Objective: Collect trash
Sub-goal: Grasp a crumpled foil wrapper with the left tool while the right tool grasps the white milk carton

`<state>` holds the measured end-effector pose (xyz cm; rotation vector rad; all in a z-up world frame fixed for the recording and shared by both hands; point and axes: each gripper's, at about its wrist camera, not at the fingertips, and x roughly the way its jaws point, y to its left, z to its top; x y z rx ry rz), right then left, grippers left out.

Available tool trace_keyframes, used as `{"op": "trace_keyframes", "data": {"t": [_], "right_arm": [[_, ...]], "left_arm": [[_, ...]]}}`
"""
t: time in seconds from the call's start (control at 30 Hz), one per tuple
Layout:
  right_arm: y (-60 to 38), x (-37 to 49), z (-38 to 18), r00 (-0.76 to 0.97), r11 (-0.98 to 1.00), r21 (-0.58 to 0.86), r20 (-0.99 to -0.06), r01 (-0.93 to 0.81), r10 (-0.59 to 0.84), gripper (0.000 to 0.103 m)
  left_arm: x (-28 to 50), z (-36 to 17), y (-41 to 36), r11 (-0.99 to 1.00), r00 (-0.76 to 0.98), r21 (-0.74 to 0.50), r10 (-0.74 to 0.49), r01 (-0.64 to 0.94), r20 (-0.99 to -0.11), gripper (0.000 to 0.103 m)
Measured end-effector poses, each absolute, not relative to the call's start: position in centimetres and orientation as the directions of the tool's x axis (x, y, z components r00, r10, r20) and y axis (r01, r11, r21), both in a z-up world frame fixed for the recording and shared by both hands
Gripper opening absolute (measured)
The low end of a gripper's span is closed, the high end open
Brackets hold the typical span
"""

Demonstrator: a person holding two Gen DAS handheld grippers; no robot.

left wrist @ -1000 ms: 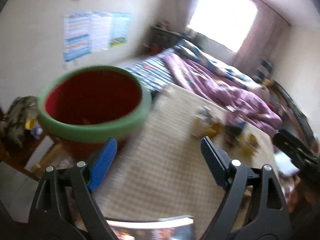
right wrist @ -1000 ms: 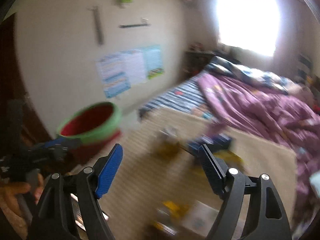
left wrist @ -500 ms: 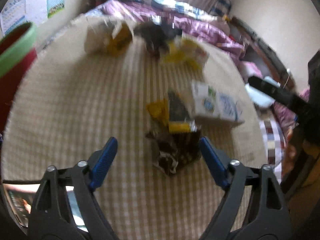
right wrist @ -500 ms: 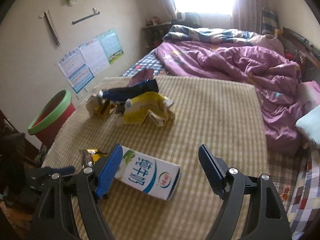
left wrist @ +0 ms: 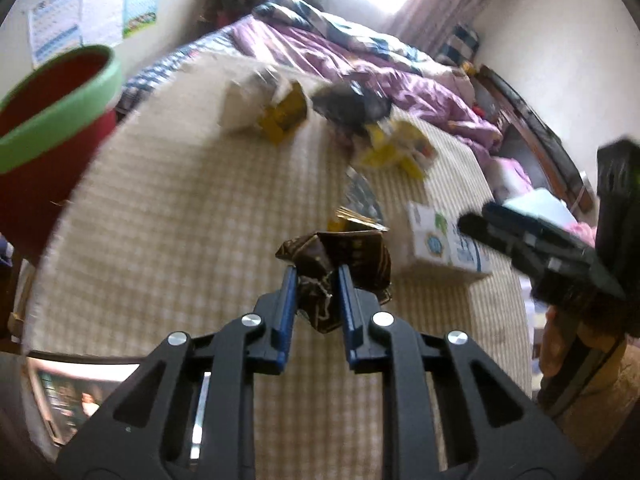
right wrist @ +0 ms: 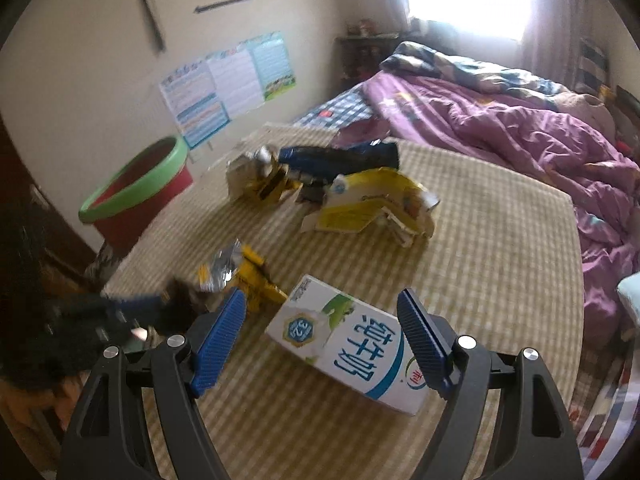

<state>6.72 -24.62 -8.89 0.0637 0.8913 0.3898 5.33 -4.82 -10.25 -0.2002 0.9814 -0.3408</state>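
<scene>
While the bin [left wrist: 52, 128] waits left of the wrapper, beyond the mat's [left wrist: 180, 208] edge, carry straight there. Right tongs [right wrist: 320, 336] stand wide, straddling the carton [right wrist: 352, 344] just right of the wrapper; lower squarely before closing. Left tongs [left wrist: 317, 280] are pinched narrow on the dark wrapper [left wrist: 344, 256]; lift gently so the crumpled foil doesn't slip.

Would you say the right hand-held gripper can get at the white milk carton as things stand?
Probably yes. The right hand-held gripper is open, and the milk carton lies flat on the checked mat between its fingers with nothing on top or across it.
</scene>
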Motion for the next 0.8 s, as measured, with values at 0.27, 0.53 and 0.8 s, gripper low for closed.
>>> {"op": "trace_keyframes", "data": {"t": [0.27, 0.53, 0.8], "right_arm": [[-24.7, 8.0, -10.8, 0.418, 0.846, 0.022, -0.862, -0.533, 0.286, 0.076], [-25.8, 8.8, -13.4, 0.320, 0.801, 0.034, -0.906, -0.598, 0.278, 0.084], [-27.4, 8.8, -14.9, 0.312, 0.834, 0.104, -0.896, -0.542, 0.315, 0.069]], "left_arm": [[6.8, -11.2, -3.2, 0.949, 0.500, -0.280, -0.314, 0.144, -0.807, 0.020], [7.8, -12.0, -4.0, 0.954, 0.495, -0.260, -0.300, 0.150, -0.816, 0.056], [8.3, -13.4, -4.5, 0.958, 0.465, -0.241, -0.286, 0.154, -0.838, 0.054]]}}
